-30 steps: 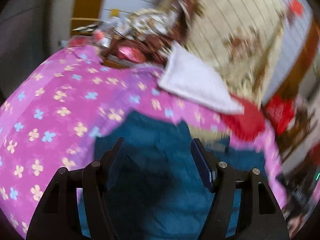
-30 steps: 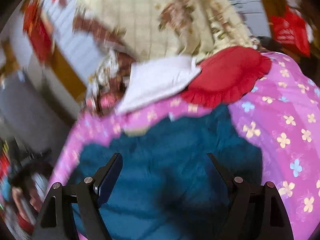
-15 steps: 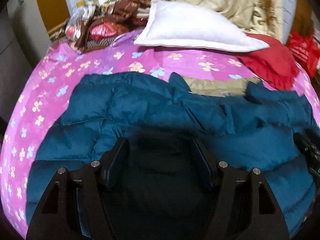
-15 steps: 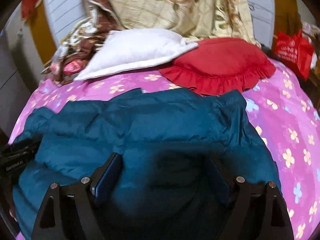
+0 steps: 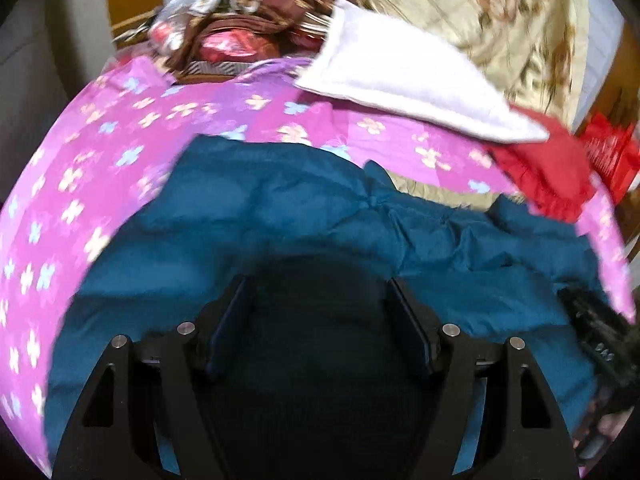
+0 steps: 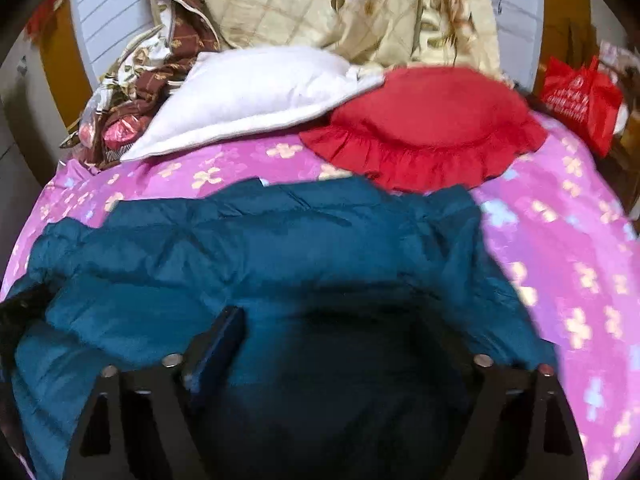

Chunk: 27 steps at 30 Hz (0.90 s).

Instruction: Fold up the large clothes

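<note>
Nearest each camera, the left gripper (image 5: 318, 312) and the right gripper (image 6: 348, 344) both pointed steeply down over the near part of the teal quilted puffer jacket (image 5: 280, 220), fingers apart. In each view dark, shadowed padding lay between the fingers, and I could not tell whether they pressed on it or only stood over it. The left fingers had just been opening a little, with that fabric between them; the right had just eased closer. The jacket lay spread across the pink flowered bedsheet (image 5: 100, 168), rumpled, with its tan lining (image 5: 436, 194) showing at the far edge.

This looked like an early step: laying the jacket out and taking hold of its near part. The next move probably called for a firm bite on both sides, then an even lift so the thick padding folds over squarely.

Beyond the jacket lay a white pillow (image 6: 256, 92) and a red frilled cushion (image 6: 428, 120), just beside each other.
</note>
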### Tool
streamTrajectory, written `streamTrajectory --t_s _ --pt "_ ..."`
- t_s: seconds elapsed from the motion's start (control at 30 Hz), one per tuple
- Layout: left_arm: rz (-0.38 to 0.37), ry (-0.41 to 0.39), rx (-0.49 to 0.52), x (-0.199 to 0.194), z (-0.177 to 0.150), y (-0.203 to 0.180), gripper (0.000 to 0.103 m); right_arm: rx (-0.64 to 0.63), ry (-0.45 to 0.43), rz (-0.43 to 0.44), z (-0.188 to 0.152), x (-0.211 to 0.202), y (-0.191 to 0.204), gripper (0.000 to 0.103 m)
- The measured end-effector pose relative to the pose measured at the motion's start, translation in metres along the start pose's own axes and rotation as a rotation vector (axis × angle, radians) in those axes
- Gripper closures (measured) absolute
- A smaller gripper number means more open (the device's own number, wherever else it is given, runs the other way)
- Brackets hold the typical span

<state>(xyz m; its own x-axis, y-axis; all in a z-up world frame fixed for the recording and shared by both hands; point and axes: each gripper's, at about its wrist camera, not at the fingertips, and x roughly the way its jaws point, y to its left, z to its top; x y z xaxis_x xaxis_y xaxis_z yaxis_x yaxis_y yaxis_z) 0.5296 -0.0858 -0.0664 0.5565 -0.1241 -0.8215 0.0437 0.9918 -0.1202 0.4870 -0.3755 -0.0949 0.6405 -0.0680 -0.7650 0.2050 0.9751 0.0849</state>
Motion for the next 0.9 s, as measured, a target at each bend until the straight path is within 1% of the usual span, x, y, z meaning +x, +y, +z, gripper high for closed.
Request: streamTrajectory --t_s 0.03,0.1,0.17,0.23,0.27,0.37,0.43,0.5,0.6,0.7,0.73,0.83,0.9 --pt "-0.005 -0.008 -0.01 -0.011 -0.002 0.007 0.033 -0.004 -0.018 0.007 -0.003 -0.012 -0.001 0.022" --pt "0.026 -0.045 -0.022 -0.037 -0.01 0.027 0.033 -0.007 -0.053 0.038 -0.016 -0.045 -0.005 0.022" --pt "0.044 -0.079 -0.029 -0.055 -0.021 0.05 0.033 -0.005 -0.07 0.067 -0.035 -0.071 -0.011 0.022" --pt "0.066 -0.102 -0.054 -0.067 -0.038 0.079 0.033 0.015 -0.071 0.094 -0.056 -0.087 -0.022 0.022" --pt "0.084 -0.099 -0.078 -0.067 -0.045 0.091 0.033 0.031 -0.069 0.102 -0.065 -0.09 -0.029 0.022" --pt "0.105 -0.034 -0.107 -0.048 -0.064 0.122 0.031 0.063 -0.05 0.114 -0.085 -0.084 -0.049 0.022" --pt "0.054 -0.016 -0.157 -0.037 -0.071 0.133 0.028 0.076 -0.041 0.11 -0.089 -0.076 -0.054 0.022" --pt "0.044 -0.011 -0.177 -0.033 -0.074 0.134 0.027 0.081 -0.035 0.116 -0.09 -0.071 -0.054 0.021" --pt "0.048 -0.006 -0.178 -0.037 -0.075 0.13 0.028 0.063 -0.032 0.087 -0.088 -0.065 -0.053 0.019" --pt "0.038 -0.013 -0.172 -0.056 -0.085 0.132 0.028 0.026 -0.016 0.01 -0.09 -0.069 -0.051 0.019" --pt "0.041 -0.02 -0.169 -0.065 -0.089 0.133 0.028 0.021 -0.009 -0.03 -0.092 -0.073 -0.053 0.019" --pt "0.07 -0.036 -0.169 -0.096 -0.105 0.142 0.028 0.035 0.015 -0.117 -0.102 -0.09 -0.064 0.019" --pt "0.072 -0.042 -0.166 -0.114 -0.12 0.146 0.028 0.087 0.027 -0.09 -0.116 -0.111 -0.077 0.019"
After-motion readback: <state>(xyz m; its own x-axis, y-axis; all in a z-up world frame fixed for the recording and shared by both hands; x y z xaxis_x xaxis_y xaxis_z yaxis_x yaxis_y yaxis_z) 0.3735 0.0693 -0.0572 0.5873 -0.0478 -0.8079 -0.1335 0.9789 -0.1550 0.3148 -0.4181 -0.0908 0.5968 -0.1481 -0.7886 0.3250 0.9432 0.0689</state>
